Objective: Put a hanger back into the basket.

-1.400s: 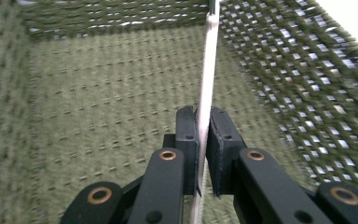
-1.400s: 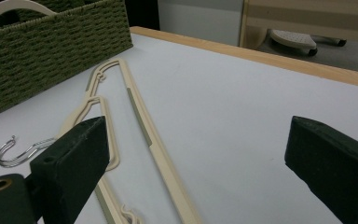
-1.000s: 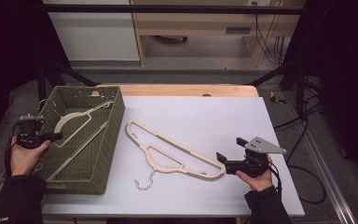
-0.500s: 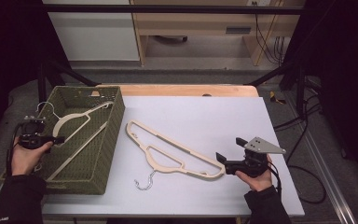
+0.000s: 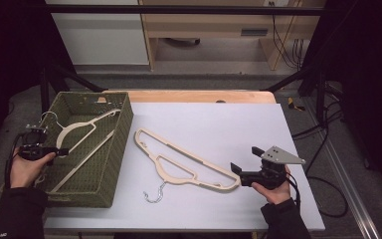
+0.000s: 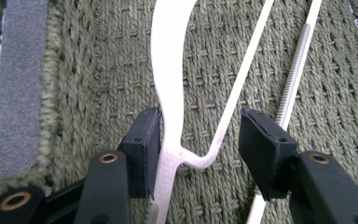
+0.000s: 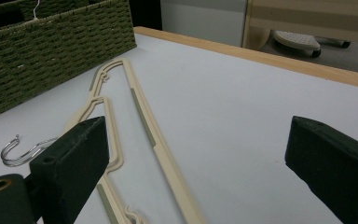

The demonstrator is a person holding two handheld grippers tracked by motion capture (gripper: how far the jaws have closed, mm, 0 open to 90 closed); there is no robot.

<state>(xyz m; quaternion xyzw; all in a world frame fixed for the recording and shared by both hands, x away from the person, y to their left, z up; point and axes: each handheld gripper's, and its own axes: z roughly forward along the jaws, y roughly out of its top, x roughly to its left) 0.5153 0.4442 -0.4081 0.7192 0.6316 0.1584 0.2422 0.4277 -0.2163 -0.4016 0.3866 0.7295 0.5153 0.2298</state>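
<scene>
While the left gripper sat low inside the green basket, its jaws were apart, with the thin neck of a cream hanger between them. One jaw touched that hanger and the other did not, so it was not squeezed. That hanger lay on the basket floor, its hook by the far left rim.

A second cream hanger lay flat on the white table, just right of the basket. It looked light, stiff and a bit smooth, so I think it could slip or swing. A good place to grab it would be the thick end near the right gripper, or the middle by the hook.

The right gripper's jaws were wide apart and held nothing. Compared with a second ago, both grippers and both hangers had hardly moved.
</scene>
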